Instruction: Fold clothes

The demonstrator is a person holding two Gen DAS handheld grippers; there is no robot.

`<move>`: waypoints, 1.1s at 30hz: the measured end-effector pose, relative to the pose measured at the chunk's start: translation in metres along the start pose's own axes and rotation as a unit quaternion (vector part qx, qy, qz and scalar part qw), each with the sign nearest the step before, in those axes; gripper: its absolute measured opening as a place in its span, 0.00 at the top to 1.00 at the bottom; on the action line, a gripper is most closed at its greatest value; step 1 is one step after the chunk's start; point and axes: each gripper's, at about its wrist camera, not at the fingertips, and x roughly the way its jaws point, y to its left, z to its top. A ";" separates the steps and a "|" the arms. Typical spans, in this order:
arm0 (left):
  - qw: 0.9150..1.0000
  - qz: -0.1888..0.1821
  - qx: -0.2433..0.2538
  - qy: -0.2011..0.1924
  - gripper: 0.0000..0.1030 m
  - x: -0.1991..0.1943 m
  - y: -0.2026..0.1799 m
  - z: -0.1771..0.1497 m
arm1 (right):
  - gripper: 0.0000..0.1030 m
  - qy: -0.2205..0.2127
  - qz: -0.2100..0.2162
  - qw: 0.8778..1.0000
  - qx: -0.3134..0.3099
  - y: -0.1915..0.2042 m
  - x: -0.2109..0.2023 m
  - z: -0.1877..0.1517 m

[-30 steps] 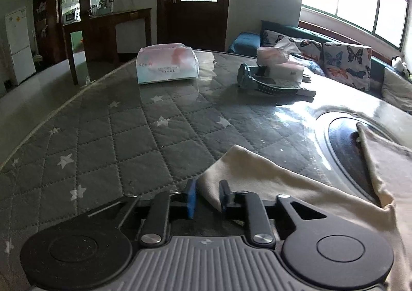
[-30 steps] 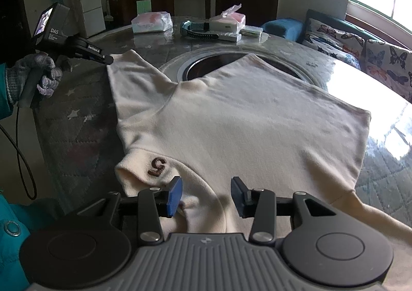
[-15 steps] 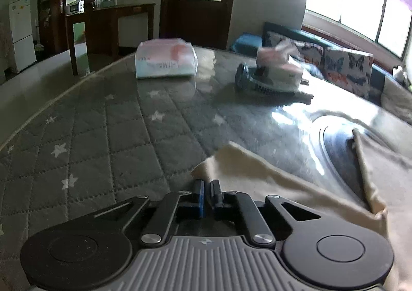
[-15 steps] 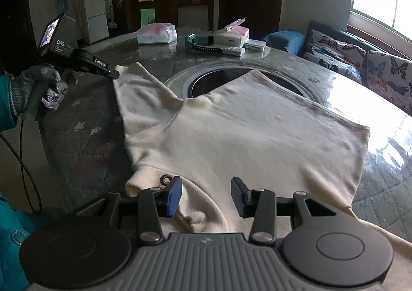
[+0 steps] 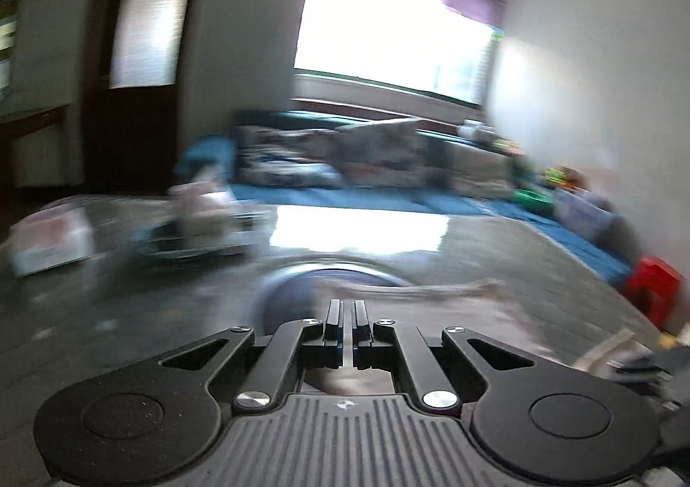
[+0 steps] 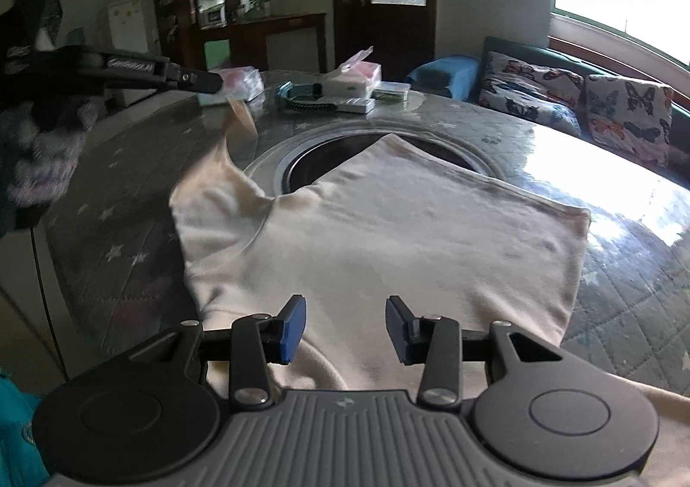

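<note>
The left tongs [image 6: 213, 82] have just closed on the tip of the sleeve [image 6: 224, 155] of the cream shirt [image 6: 388, 237] and, where a second ago that tip lay flat near the left edge of the bench [image 6: 108, 194], it now hangs lifted from the pinched jaws, the cloth drawn up into a narrow peak while the rest of the shirt lies spread across the middle of the bench, partly over the round recess [image 6: 345, 142]. In the left wrist view the jaws stand together with only a thin slit between them; that view is heavily blurred and has swung from the bench's left side toward the window. I judge the sleeve fold to be starting: the tip probably needs carrying inward over the body of the shirt. The right tongs [image 6: 345, 325] are about half open over the near part of the shirt, holding nothing; whether they touch the cloth I cannot tell. At the far edge of the bench sit a tissue pack [image 6: 241, 84], a tissue box [image 6: 358, 77] and a blue strap-like thing [image 6: 302, 97], well apart from the shirt and not in the way. The recess could let cloth sag in it. A cable [image 6: 41, 271] hangs off the left side.
</note>
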 end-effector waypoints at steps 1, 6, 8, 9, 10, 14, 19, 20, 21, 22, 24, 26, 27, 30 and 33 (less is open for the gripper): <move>1.000 -0.017 0.010 0.000 0.96 0.002 -0.010 -0.002 | 0.60 -0.002 0.000 1.000 0.006 -0.002 -0.001 0.001; 0.995 -0.067 0.068 0.026 0.95 0.015 -0.047 -0.019 | 0.60 -0.009 -0.012 0.999 0.038 -0.015 -0.007 0.002; 0.994 -0.047 0.089 0.035 0.92 0.017 -0.051 -0.030 | 0.60 -0.009 -0.015 0.999 0.040 -0.016 -0.008 0.002; 0.994 -0.033 0.100 0.036 0.92 0.017 -0.050 -0.036 | 0.60 -0.009 -0.015 0.999 0.039 -0.016 -0.008 0.002; 0.993 -0.014 0.108 0.037 0.92 0.016 -0.047 -0.041 | 0.60 -0.008 -0.014 0.999 0.038 -0.016 -0.008 0.002; 0.990 0.049 0.121 0.054 0.84 0.014 -0.027 -0.058 | 0.60 -0.001 -0.006 0.999 0.032 -0.013 0.000 0.005; 0.981 0.119 0.142 0.064 0.71 0.025 0.001 -0.068 | 0.60 0.004 0.004 1.000 0.027 -0.006 0.012 0.009; 0.979 0.121 0.146 0.068 0.68 0.028 0.005 -0.070 | 0.60 0.004 0.007 1.000 0.026 -0.005 0.014 0.010; 0.978 0.123 0.150 0.073 0.67 0.030 0.008 -0.071 | 0.60 0.004 0.010 1.000 0.024 -0.003 0.015 0.011; 0.977 0.130 0.153 0.078 0.67 0.035 0.009 -0.073 | 0.60 0.004 0.012 1.000 0.022 0.000 0.016 0.012; 0.972 0.146 0.166 0.083 0.67 0.042 0.012 -0.077 | 0.60 0.004 0.016 1.000 0.017 0.003 0.016 0.014; 0.967 0.159 0.174 0.097 0.68 0.048 0.015 -0.080 | 0.60 0.004 0.018 1.000 0.017 0.005 0.016 0.015; 0.966 0.162 0.171 0.103 0.69 0.051 0.018 -0.081 | 0.60 0.003 0.018 1.000 0.017 0.005 0.016 0.016; 0.967 0.161 0.162 0.111 0.93 0.056 0.026 -0.080 | 0.60 0.003 0.018 1.000 0.018 0.006 0.015 0.016; 0.974 0.150 0.136 0.101 0.97 0.052 0.030 -0.073 | 0.60 0.005 0.017 1.000 0.020 0.005 0.016 0.016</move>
